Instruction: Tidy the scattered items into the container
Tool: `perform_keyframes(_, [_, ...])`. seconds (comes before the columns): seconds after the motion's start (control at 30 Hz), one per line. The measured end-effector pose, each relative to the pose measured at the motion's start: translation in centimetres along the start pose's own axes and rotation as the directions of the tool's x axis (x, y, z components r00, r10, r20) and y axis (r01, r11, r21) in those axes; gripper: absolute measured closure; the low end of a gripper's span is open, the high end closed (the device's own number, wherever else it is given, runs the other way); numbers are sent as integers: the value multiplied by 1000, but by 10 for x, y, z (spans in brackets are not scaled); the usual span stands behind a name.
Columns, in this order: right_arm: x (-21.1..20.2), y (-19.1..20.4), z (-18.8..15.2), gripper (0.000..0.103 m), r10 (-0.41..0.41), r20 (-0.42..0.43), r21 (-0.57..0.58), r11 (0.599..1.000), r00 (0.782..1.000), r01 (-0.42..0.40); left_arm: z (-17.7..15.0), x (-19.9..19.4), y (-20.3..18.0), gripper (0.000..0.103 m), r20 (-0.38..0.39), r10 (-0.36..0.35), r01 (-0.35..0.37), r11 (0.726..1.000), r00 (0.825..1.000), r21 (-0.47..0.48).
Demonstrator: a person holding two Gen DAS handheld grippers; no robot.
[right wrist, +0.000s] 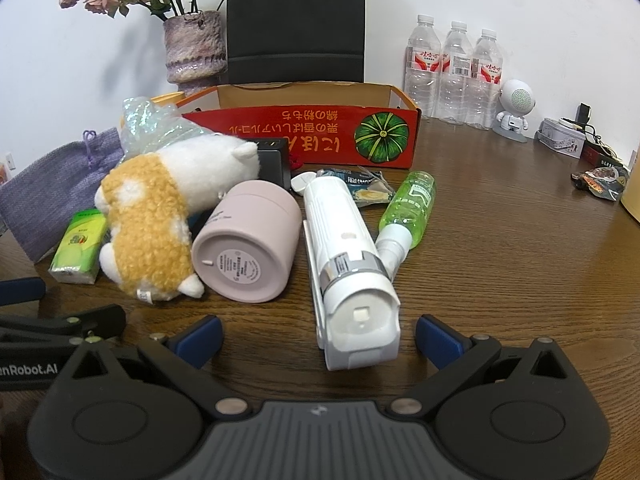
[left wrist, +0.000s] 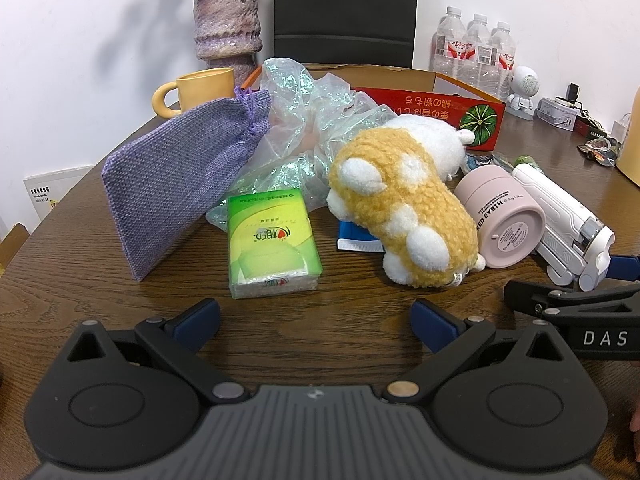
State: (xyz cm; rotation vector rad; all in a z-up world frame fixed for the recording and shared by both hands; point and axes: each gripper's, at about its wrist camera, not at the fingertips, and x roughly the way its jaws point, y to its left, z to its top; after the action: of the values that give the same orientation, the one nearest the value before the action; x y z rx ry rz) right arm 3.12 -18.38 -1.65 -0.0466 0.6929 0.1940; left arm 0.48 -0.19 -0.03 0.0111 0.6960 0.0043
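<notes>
Lying lengthwise toward the red cardboard box (right wrist: 304,136), white handheld device (right wrist: 348,256); right gripper (right wrist: 318,336) and left gripper (left wrist: 316,320) both wide, empty.

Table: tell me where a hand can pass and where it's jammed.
Bare wood lies right of the green spray bottle, between the red box and the water bottles, and just ahead of both grippers' open fingers. It is crowded from the purple pouch across the plush toy and pink jar to the white device.

Bright, even indoor light — soft flower shadow on the wall (left wrist: 80,40), sharp focus, fisheye-bent edges.
</notes>
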Motion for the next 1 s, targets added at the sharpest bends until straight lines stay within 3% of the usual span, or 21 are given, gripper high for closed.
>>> perform_keyframes(0.7, [0, -1, 0, 0, -1, 1, 0, 1000, 1000, 1, 0, 0, 1, 0, 2, -6, 6, 1000, 1000, 0])
perform_keyframes(0.8, [-1, -3, 0, 0, 12, 6, 11, 1000, 1000, -12, -2, -8, 7, 0, 31, -42, 42, 999, 999, -5])
perform_keyframes(0.83, [-2, -5, -1, 2, 19, 12, 20, 1000, 1000, -19, -3, -13, 10, 0, 46, -58, 58, 998, 997, -6])
perform_keyframes(0.93, [-10, -12, -2, 21, 25, 39, 43, 999, 999, -26, 3, -35, 24, 0, 121, -107, 106, 994, 987, 14])
perform_keyframes(1.0, [-17, -18, 0, 25, 47, 64, 57, 997, 997, -51, 10, -50, 37, 0, 202, -89, 83, 996, 975, 38])
